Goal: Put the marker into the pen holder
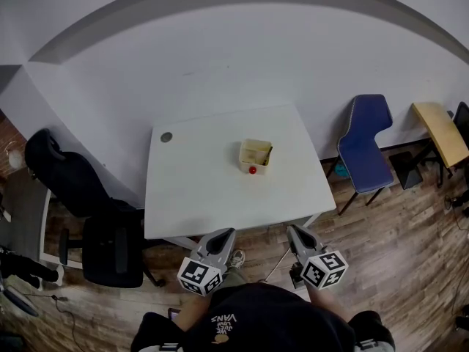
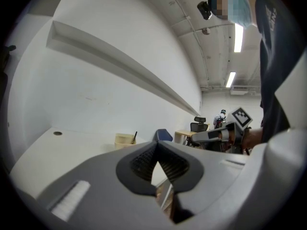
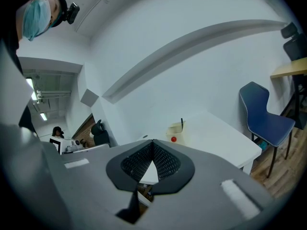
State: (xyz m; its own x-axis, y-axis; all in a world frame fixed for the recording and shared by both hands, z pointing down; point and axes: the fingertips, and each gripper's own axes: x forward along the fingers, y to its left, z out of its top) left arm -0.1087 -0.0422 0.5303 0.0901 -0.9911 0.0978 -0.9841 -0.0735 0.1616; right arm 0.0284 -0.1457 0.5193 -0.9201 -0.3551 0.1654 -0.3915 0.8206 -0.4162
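A beige pen holder point(image 1: 254, 156) with a red dot on its front stands near the middle of the white table point(image 1: 198, 189). A thin dark marker point(image 1: 269, 153) stands inside it, leaning at its right side. Both grippers hang off the table's near edge, in front of the person's body. My left gripper point(image 1: 226, 234) and my right gripper point(image 1: 294, 230) are both shut, holding nothing. The left gripper view shows the pen holder point(image 2: 124, 139) and marker point(image 2: 135, 136) far beyond the shut tips point(image 2: 156, 145). Past the shut tips point(image 3: 152, 142) in the right gripper view stands the pen holder point(image 3: 175, 130).
A black office chair point(image 1: 110, 248) stands left of the table. A blue chair point(image 1: 366, 149) and a yellow desk point(image 1: 440, 130) are at the right by the wall. A round cable hole point(image 1: 166, 136) sits at the table's far left corner.
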